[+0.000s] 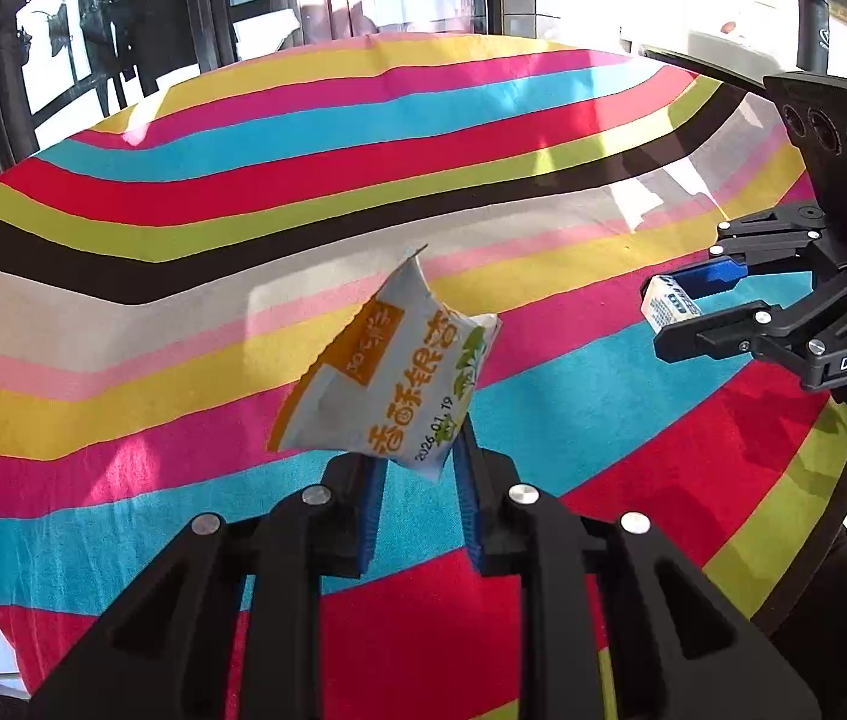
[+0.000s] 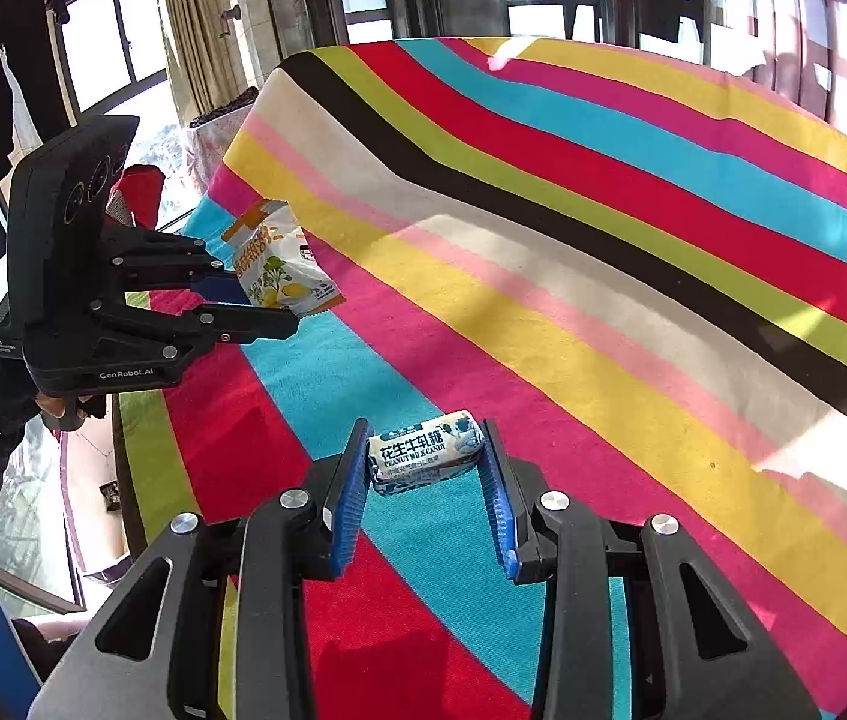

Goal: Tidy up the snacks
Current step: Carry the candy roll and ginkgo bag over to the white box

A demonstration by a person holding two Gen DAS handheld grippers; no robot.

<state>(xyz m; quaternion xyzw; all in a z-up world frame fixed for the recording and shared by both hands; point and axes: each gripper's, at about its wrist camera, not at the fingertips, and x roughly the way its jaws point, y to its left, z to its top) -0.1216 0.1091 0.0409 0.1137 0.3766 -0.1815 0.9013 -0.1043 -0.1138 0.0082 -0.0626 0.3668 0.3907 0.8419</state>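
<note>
Aloft, candy (image 2: 426, 454) between right jaws

Sunlit striped tablecloth (image 1: 243, 198) — tall dark-framed windows (image 2: 105, 36) and curtains (image 2: 201, 18) behind.

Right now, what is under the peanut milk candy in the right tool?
The peanut milk candy hangs in the right tool above the striped tablecloth: turquoise and red stripes show below. The cloth hides the table.

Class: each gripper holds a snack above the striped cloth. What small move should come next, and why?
Probably carry both onward to wherever snacks are gathered: the left gripper is shut on the snack packet, the right gripper on the peanut milk candy, and no container shows on the striped cloth.
</note>
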